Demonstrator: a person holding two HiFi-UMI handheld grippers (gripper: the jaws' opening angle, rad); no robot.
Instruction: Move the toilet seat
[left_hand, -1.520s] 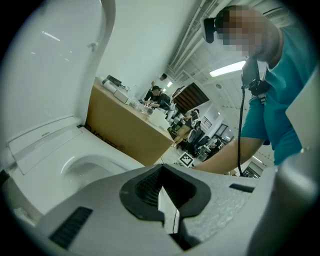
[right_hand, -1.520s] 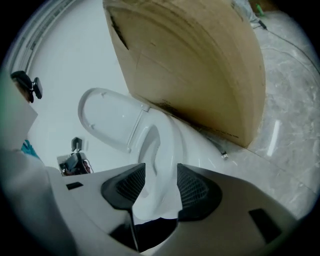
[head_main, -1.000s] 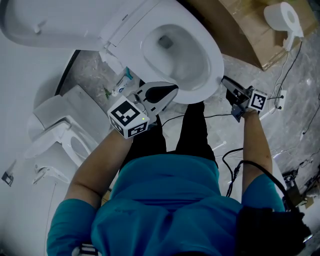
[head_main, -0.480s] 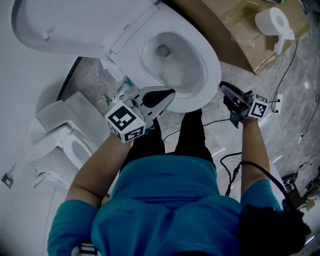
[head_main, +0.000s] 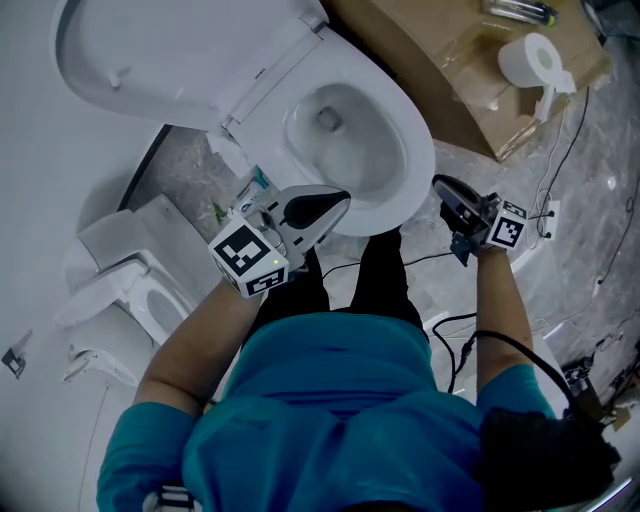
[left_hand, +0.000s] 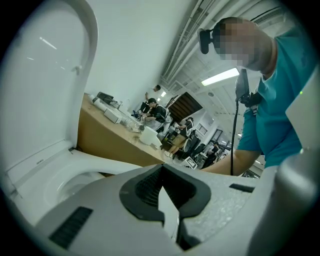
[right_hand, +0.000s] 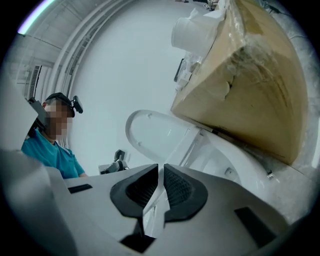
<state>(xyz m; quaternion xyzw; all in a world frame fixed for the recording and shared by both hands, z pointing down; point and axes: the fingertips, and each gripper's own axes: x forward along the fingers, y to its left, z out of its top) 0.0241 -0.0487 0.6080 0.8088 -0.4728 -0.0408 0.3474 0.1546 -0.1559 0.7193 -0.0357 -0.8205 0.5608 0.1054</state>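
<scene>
- The seat (head_main: 160, 50) stands raised behind the bowl (head_main: 415, 150), leaning back with its underside facing the person. I cannot tell whether ring and lid are separate there.
- The left tongs (head_main: 340, 198) hang over the bowl's near rim on the left side and point across the bowl towards the hinge.
- The left tongs' jaws are together, their dark pads meeting at the tips with nothing caught between them.
- In the left gripper view the seat rises tall at the left edge, beyond the tongs and clear of them.
- The right tongs (head_main: 442, 188) hang just beside the bowl's right front edge, over the floor (head_main: 570, 240), touching nothing.
- The right tongs' jaws have just been closing. Only a thin slit is left between the pads, and nothing sits in it.
- In the right gripper view the seat shows past the tips, a little to their left, on the far side of the bowl.
- Both tongs are well apart from the seat, with the open bowl between them and it.
- A cardboard box (head_main: 440, 80) stands behind the bowl on the right, with a paper roll (head_main: 530, 58) on it.
- A second toilet (head_main: 120, 290) sits on the floor to the person's left.
- A cable (head_main: 420, 235) trails across the floor near the right tongs.
</scene>
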